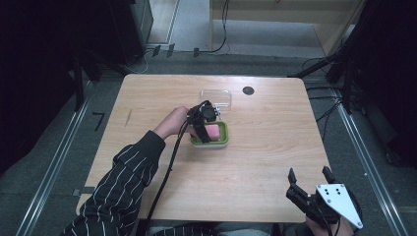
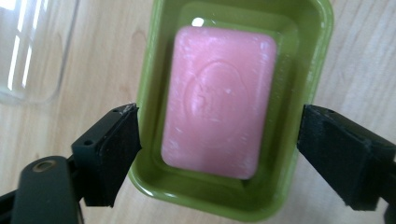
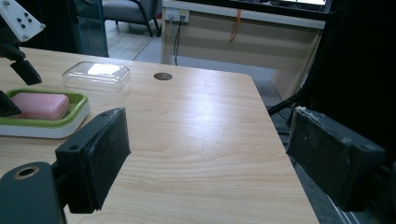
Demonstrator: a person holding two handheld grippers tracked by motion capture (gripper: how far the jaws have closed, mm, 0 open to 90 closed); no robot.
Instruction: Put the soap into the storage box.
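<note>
A pink soap bar (image 2: 219, 98) lies in a green soap dish (image 2: 154, 65) near the table's middle. My left gripper (image 2: 219, 154) is open right over it, one jaw on each long side of the dish, pads close to its rim. From above, the left gripper (image 1: 207, 129) covers the dish's (image 1: 222, 140) left part and the soap (image 1: 214, 132). A clear lid (image 1: 216, 97) lies just behind the dish. My right gripper (image 1: 310, 173) is open and holds nothing at the table's near right corner. The right gripper view (image 3: 208, 158) looks across the table at the dish (image 3: 42, 125).
A small black disc (image 1: 248, 90) is set in the wooden table (image 1: 265, 147) behind the lid. A striped sleeve (image 1: 123, 187) and black cable cross the near left. The table's right edge is close to my right gripper. Dark furniture and cables surround the table.
</note>
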